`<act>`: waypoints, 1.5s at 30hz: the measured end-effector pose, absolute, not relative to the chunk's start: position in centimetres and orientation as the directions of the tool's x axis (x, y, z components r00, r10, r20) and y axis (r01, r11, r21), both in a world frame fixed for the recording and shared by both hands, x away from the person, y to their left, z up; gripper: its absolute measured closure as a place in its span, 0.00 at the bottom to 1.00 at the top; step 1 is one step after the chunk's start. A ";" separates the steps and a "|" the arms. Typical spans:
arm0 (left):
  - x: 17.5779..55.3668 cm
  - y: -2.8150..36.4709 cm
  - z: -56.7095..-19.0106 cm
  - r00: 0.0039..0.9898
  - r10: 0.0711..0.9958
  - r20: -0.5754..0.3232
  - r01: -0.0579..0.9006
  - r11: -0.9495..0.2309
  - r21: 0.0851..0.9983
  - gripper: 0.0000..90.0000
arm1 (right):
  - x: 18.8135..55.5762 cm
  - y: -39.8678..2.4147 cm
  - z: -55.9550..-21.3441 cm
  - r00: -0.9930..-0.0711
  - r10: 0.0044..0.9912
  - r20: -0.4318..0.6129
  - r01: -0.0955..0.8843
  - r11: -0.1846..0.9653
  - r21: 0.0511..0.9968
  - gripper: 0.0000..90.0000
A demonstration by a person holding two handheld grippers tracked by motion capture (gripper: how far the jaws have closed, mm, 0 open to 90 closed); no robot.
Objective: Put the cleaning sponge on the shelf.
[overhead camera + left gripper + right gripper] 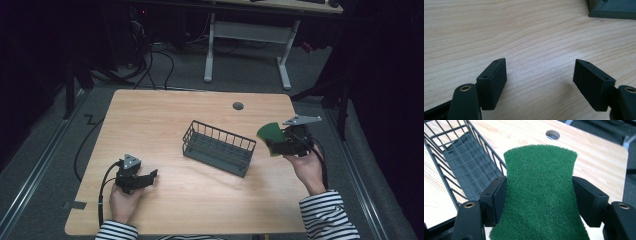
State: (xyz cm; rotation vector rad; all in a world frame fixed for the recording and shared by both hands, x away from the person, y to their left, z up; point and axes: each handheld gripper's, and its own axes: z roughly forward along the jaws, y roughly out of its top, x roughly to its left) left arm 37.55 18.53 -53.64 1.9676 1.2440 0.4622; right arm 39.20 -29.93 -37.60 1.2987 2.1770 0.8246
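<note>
Wooden table (200,200) is carrying a wire basket (218,148) mid-surface, right gripper (539,195) is clamping the green scouring pad (540,192) just right of the basket's end, left gripper (540,82) is sitting jaws apart over bare wood.

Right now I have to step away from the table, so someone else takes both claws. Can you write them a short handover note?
Right claw: shut on the green scouring pad, pinched at its sides, held in the air just right of the black wire basket.
Left claw: open, nothing between its jaws, low over the bare wooden table to the basket's left.
Basket: sits mid-table, no contents visible.
Done: pad picked up.
Left, as it looks: carry the pad over the basket, lower it in and release. Left claw could steady the basket if it slides.
</note>
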 end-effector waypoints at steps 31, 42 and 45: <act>37.6 18.5 -53.6 0.462 0.882 -0.091 0.612 -0.243 0.752 0.31 | 44.2 -21.6 -39.4 -0.672 0.726 -0.149 0.521 0.605 0.602 0.35; 37.6 18.5 -53.6 0.461 0.883 -0.089 0.612 -0.244 0.752 0.31 | 44.2 -21.1 -40.2 -0.677 0.721 -0.145 0.526 0.613 0.590 0.34; 37.6 18.5 -53.6 0.461 0.883 -0.089 0.612 -0.244 0.752 0.31 | 44.1 -21.1 -40.3 -0.680 0.720 -0.143 0.528 0.615 0.586 0.34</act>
